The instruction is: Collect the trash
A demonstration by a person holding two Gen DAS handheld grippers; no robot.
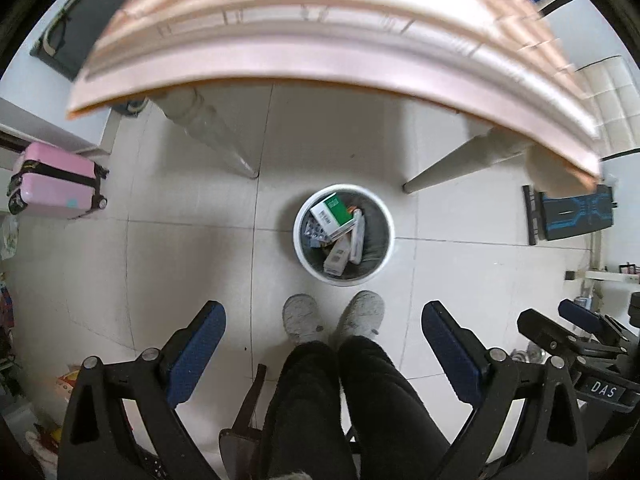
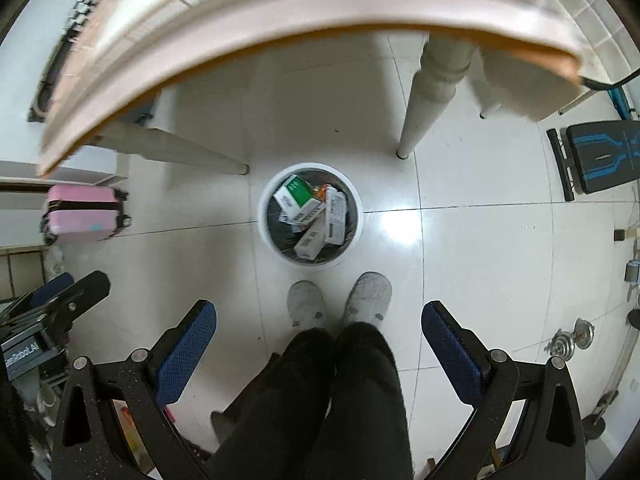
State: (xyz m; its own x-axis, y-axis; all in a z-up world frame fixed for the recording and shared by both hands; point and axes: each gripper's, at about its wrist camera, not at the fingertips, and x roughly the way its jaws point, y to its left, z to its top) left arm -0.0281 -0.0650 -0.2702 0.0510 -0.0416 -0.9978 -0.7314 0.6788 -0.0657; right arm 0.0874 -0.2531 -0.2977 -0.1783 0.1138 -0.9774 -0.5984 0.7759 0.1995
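Note:
A white round trash bin (image 1: 381,220) stands on the tiled floor below the table's front edge; it also shows in the right wrist view (image 2: 358,216). Inside lie several cardboard boxes, among them a green-and-white box (image 1: 333,211) (image 2: 298,194), and a blister pack (image 1: 314,232). My left gripper (image 1: 324,316) is open and empty, held high above the floor, pointing down. My right gripper (image 2: 319,316) is open and empty too, beside the left one. The right gripper also shows at the right of the left wrist view (image 1: 560,320).
A pink-edged table (image 1: 320,52) (image 2: 280,12) fills the top, with pale legs (image 1: 216,136) (image 2: 432,92). The person's grey slippers (image 1: 332,316) (image 2: 340,300) stand just before the bin. A pink suitcase (image 1: 56,180) lies left, a black-and-blue bench (image 2: 600,156) right, dumbbell weights (image 2: 568,340) lower right.

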